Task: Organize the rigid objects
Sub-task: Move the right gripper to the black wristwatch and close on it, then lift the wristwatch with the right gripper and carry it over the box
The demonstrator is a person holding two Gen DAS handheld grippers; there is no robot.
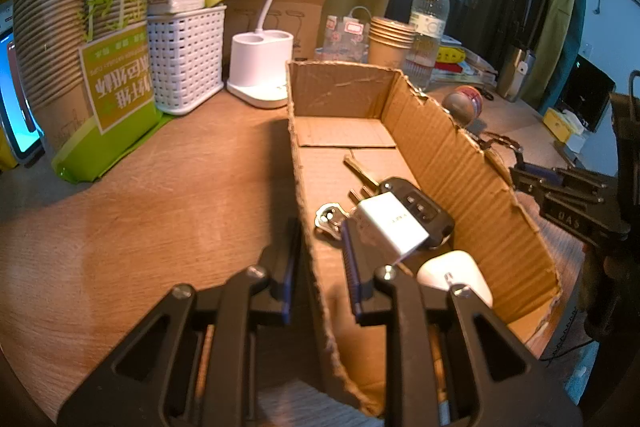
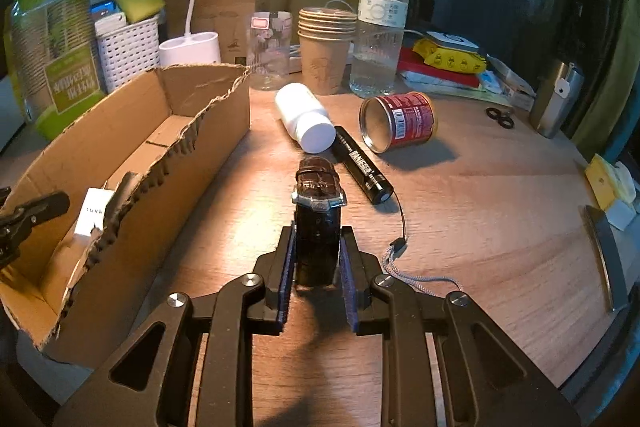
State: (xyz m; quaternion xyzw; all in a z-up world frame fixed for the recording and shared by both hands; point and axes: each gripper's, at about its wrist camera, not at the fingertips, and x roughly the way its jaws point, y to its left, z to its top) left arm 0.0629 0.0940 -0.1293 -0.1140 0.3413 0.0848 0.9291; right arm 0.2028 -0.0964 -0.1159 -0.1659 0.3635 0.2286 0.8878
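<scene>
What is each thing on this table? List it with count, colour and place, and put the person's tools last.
cardboard box: one, brown, table's left
car key: one, black, inside box
charger: one, white, on the key
pill bottle: one, white, lying beside box
tin: one, red, on its side
black cylinder: one, with lanyard, between bottle and tin
watch: one, brown strap, table centre
water bottle: one, clear, at back
paper cups: one stack, brown, at back
lamp: one, white, behind box
basket: one, white, beside lamp
left gripper: black, jaws astride box wall
right gripper: black, jaws clamping watch strap
</scene>
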